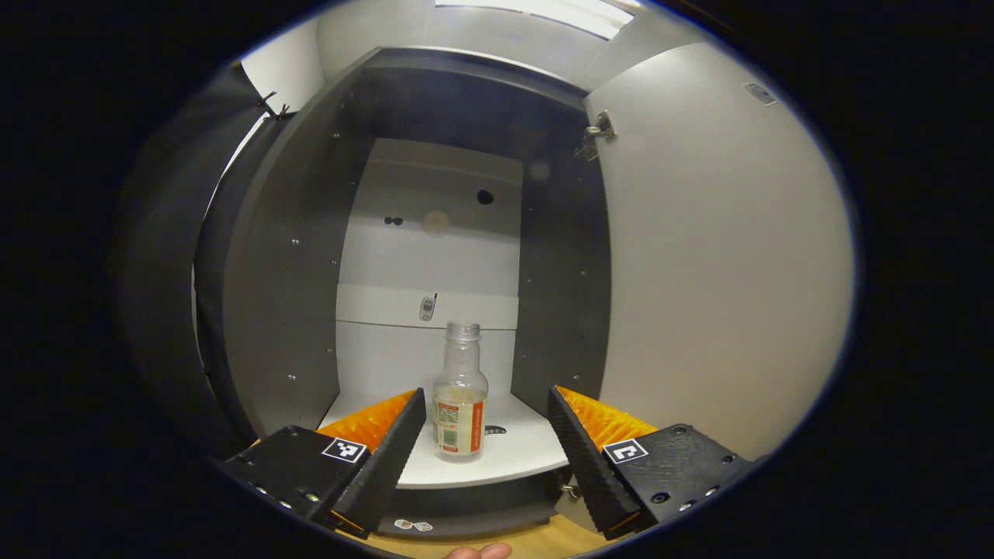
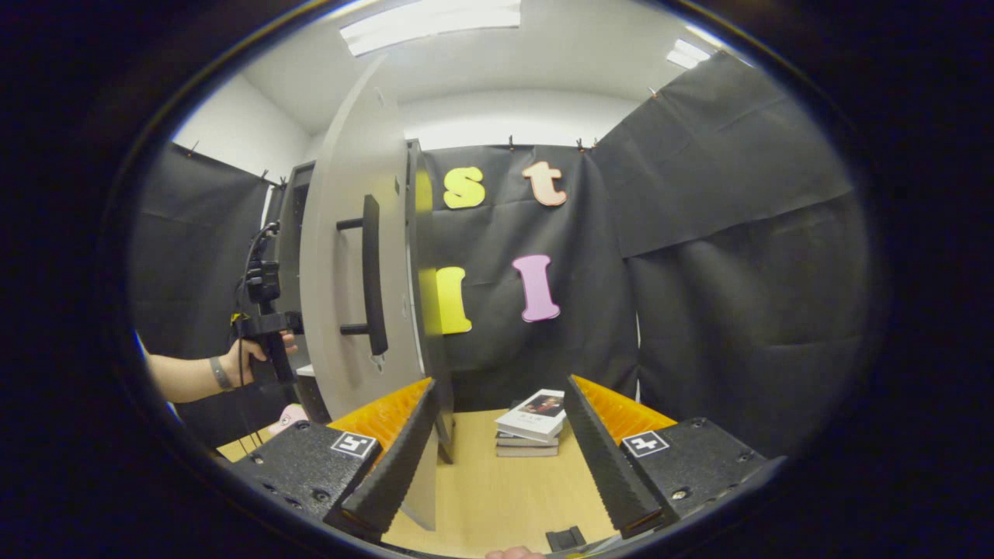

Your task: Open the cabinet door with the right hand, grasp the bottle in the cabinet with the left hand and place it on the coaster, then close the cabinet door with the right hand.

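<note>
Each hand-held gripper (image 1: 487,435) has black blocky finger mounts with screws and a square black-and-white marker. The other hand-held gripper (image 2: 262,326) trails black cables; its hand (image 2: 252,357) wears a grey wristband (image 2: 220,373).

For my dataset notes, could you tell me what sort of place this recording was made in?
Probably a staged indoor recording booth: black cloth wall, a free-standing cabinet with its door open, a wooden table holding stacked books.
</note>
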A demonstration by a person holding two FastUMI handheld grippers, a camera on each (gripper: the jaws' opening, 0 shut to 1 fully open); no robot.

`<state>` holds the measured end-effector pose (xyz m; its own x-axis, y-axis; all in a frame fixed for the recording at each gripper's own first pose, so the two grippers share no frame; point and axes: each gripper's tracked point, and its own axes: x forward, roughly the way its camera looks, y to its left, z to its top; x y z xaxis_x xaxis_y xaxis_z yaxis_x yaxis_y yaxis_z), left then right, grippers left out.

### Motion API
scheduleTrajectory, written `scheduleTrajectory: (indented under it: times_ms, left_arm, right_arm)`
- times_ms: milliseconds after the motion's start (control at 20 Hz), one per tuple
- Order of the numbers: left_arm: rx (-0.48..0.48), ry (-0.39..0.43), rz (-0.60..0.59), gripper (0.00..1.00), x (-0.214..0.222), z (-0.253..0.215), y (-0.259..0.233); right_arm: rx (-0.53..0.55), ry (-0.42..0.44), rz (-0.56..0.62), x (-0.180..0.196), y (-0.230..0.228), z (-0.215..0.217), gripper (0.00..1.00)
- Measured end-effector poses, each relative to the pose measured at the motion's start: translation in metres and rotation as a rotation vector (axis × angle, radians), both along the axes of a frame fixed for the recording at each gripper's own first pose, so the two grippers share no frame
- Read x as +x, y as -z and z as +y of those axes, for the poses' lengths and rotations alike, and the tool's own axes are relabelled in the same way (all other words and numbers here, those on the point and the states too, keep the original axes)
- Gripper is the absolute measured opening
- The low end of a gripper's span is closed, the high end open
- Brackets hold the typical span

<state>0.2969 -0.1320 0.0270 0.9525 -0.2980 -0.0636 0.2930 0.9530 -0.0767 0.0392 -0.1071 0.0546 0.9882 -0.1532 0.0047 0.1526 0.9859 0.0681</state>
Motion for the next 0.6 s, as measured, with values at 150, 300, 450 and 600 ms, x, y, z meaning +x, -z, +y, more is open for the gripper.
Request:
scheduleTrajectory:
  times_ms: [150, 300, 450, 600]
  left_arm:
    - [0.012, -0.044, 0.038, 0.95, 0.050, 0.002, 0.018]
    - [0.027, -0.071, 0.060, 0.95, 0.075, 0.000, 0.028]
    - [0.022, -0.083, 0.031, 0.95, 0.072, -0.015, 0.014]
    - [-0.016, -0.080, 0.038, 0.94, 0.071, -0.019, 0.010]
  right_arm:
    - [0.009, 0.037, 0.009, -0.003, 0.003, -0.011, 1.00]
    - [0.021, 0.075, 0.013, -0.004, 0.005, -0.024, 1.00]
    - [0.036, 0.101, 0.019, -0.003, 0.009, -0.033, 1.00]
    - [0.040, 0.104, 0.029, 0.003, 0.012, -0.035, 1.00]
